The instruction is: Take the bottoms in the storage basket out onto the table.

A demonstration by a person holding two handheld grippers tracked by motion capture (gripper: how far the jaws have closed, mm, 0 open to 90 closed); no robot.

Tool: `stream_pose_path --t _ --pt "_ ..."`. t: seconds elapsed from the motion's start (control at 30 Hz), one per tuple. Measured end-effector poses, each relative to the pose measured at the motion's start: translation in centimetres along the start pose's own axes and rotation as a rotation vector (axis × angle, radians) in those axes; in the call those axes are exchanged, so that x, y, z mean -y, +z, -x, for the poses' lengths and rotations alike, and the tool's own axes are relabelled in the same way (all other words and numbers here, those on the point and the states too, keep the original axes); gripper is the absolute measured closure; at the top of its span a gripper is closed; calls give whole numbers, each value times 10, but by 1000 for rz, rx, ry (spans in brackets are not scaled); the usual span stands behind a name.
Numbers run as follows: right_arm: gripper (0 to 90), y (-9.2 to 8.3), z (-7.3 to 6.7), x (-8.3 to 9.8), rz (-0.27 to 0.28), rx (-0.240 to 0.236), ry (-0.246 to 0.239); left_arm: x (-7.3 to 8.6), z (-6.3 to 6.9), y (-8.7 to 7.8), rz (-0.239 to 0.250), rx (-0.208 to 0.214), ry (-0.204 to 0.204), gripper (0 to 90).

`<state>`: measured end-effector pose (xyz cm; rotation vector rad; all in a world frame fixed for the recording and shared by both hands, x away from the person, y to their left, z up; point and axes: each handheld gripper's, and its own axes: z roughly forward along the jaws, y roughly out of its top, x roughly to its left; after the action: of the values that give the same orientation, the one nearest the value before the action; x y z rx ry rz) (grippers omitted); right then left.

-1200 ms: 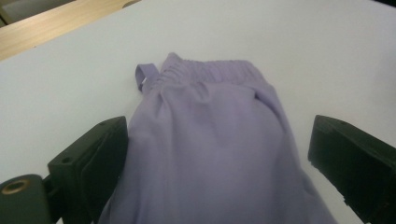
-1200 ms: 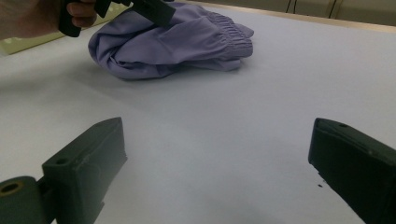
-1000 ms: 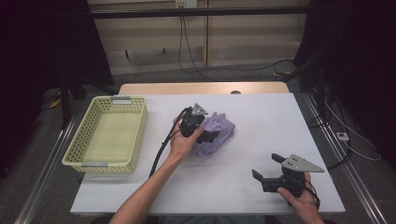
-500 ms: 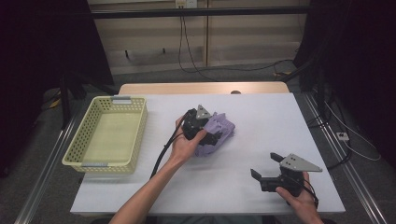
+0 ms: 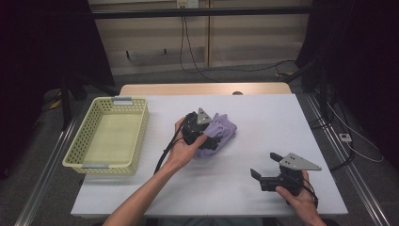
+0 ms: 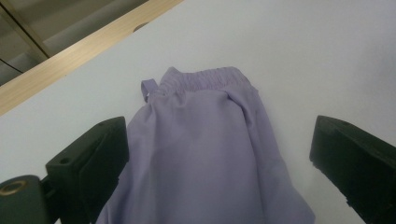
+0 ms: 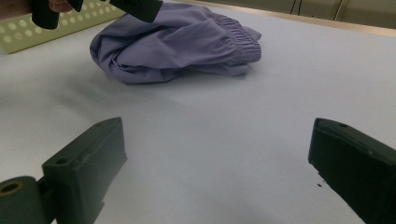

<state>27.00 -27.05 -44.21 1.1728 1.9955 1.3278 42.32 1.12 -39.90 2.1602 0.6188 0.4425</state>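
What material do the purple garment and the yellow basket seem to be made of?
Garment: likely thin woven fabric, matte; it lies in soft folds and has a gathered elastic band. Basket: probably moulded plastic, slightly glossy; stiff walls with regular rows of holes.

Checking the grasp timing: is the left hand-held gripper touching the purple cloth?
Cannot tell. In the left gripper view the open left hand-held gripper straddles the purple cloth, but contact at the jaw edges is unclear.
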Motion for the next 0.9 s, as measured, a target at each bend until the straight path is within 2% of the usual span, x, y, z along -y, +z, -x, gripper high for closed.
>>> stream_pose_path --t 0.07,0.2,0.33,0.63,0.73,0.83,0.9 --pt "39 0 0 0 -4 -1 3 3 2 -4 -11 -11 12 50" --pt "39 1 0 0 -5 2 6 12 -3 -13 30 -12 -61 50" --pt "39 0 1 1 -2 5 7 20 -7 -20 25 -11 -61 47" --pt "40 1 0 1 -10 9 9 29 -10 -44 39 -48 -71 44" --pt "40 0 1 1 -10 9 4 31 -11 -52 73 -62 -100 43" --pt "40 0 1 1 -13 9 3 33 -11 -58 87 -74 -103 41" --pt "40 -1 0 1 -9 6 0 35 -10 -62 85 -66 -98 41"
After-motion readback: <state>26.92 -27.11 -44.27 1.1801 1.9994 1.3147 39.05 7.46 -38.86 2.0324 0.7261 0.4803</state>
